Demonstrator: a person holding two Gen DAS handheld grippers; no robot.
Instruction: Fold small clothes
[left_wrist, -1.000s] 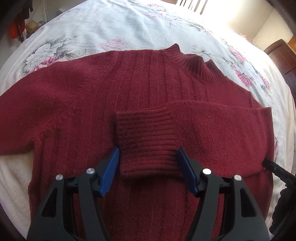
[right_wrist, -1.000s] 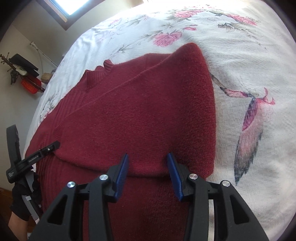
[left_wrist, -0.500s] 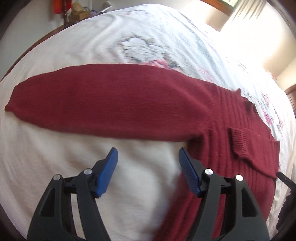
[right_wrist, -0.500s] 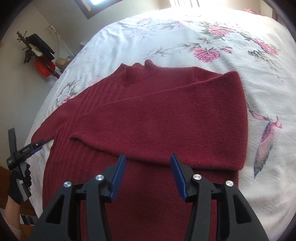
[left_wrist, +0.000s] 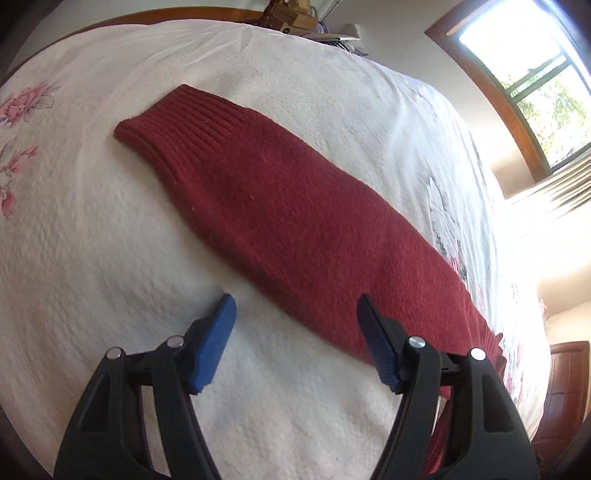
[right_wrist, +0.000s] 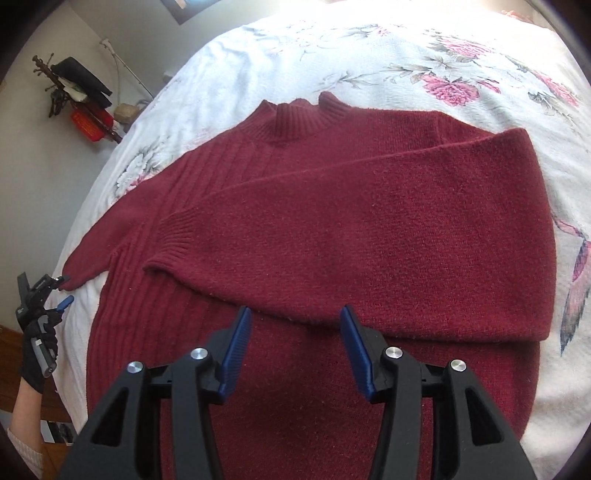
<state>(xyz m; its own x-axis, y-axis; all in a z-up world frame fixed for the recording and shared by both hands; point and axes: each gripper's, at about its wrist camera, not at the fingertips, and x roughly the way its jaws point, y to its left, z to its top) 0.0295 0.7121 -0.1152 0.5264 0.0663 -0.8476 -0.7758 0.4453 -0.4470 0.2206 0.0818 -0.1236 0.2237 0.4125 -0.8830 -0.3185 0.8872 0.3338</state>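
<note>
Sweater (right_wrist: 332, 240) lay half-folded; left gripper (left_wrist: 295, 317) gaped empty, cuff (left_wrist: 173, 125) at 11 o'clock; a shallow pinch risked dragging the sleeve crooked.

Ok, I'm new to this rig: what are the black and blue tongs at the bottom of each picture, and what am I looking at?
They are hand-held grippers; a person holds one in each hand, with a camera on each looking along its fingers. The left view shows the left gripper, open, empty, over the sweater's outstretched sleeve on the bedspread. The right view shows the right gripper, also open and empty, above the red sweater, whose other sleeve is already folded across the chest. At its left edge you see the gloved hand holding the left gripper near the cuff.
</note>
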